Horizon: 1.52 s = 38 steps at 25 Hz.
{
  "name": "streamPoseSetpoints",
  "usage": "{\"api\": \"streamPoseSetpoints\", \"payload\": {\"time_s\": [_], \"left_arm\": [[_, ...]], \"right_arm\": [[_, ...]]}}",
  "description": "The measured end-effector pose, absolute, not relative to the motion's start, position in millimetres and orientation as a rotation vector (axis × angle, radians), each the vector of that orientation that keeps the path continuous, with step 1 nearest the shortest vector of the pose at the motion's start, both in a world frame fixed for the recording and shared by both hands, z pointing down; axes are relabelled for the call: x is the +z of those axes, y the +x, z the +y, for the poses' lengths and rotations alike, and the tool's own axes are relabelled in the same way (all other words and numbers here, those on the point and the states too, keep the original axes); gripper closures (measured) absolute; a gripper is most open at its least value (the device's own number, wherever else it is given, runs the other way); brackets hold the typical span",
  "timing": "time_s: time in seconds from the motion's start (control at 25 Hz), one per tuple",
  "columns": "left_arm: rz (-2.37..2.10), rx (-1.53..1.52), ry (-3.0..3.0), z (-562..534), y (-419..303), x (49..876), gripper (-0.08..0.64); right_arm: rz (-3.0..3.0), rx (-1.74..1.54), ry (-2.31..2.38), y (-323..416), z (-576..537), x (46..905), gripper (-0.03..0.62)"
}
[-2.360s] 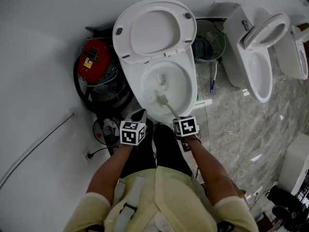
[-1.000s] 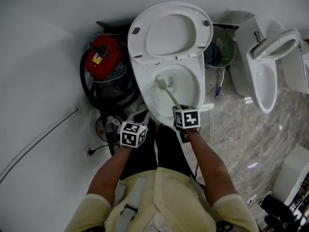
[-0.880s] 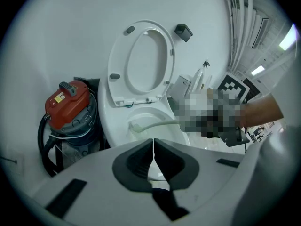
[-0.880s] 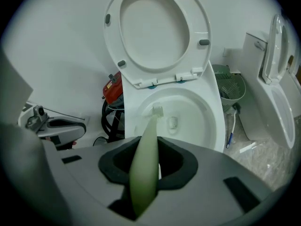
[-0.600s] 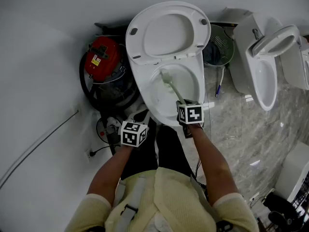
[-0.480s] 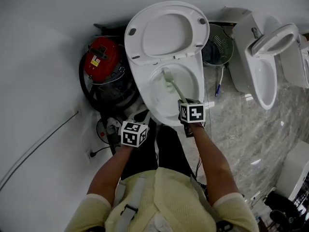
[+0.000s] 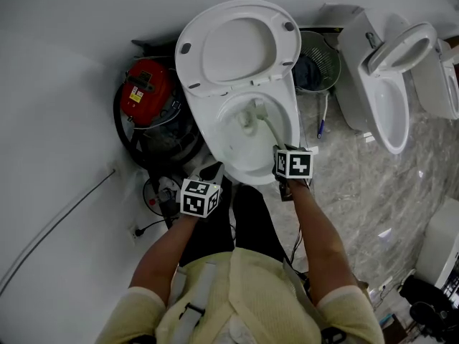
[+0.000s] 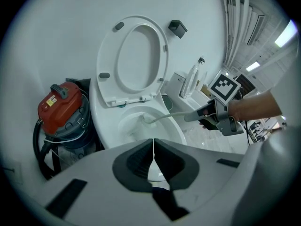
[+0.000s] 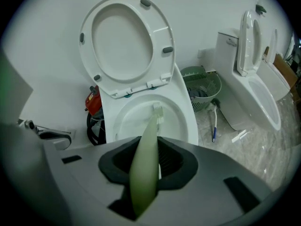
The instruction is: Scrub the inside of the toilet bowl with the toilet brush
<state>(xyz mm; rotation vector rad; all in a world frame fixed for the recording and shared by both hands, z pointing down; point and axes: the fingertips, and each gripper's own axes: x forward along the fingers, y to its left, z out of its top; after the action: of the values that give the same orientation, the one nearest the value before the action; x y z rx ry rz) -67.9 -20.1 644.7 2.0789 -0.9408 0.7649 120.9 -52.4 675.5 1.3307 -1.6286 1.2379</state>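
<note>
Scrubbing is in progress, by my reading: my right gripper (image 9: pixel 146 166) clamps the handle of the pale green plastic toilet brush (image 9: pixel 151 126), bristle head inside the white ceramic toilet bowl (image 7: pixel 216 140), toward its back wall. Coverage left is unclear from here. My left gripper (image 8: pixel 153 160) is closed on nothing. Only the right gripper view shows the clamp; the head view hides it under the marker cube (image 7: pixel 294 163).

The toilet bowl (image 7: pixel 247 172) is white and the toilet brush (image 9: pixel 145 161) pale green. At its nine o'clock stands a red vacuum cleaner (image 7: pixel 142 92); at two o'clock, a green basket (image 7: pixel 324 50) on grey marbled floor (image 7: pixel 358 185).
</note>
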Motion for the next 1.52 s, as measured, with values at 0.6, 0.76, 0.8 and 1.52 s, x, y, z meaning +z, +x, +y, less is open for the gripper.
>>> {"api": "streamPoseSetpoints", "payload": {"time_s": [0.6, 0.76, 0.8, 1.52], "left_arm": [[-0.89, 0.791, 2.118, -14.3, -49.0, 642.1, 0.546], [-0.888, 0.8, 2.123, -11.6, -46.9, 642.7, 0.545], [-0.885, 0.802, 2.125, -10.6, -46.1, 642.7, 0.545], [-0.87, 0.817, 2.149, 5.0, -37.0, 638.2, 0.546]], "right_arm": [[-1.537, 1.245, 1.353, 157.9, -10.3, 676.5, 0.486], [-1.524, 1.248, 1.346, 158.7, 3.5, 676.6, 0.486], [-1.52, 1.25, 1.343, 158.7, 7.1, 676.5, 0.486], [-1.494, 1.259, 1.247, 151.4, 57.2, 679.6, 0.486]]}}
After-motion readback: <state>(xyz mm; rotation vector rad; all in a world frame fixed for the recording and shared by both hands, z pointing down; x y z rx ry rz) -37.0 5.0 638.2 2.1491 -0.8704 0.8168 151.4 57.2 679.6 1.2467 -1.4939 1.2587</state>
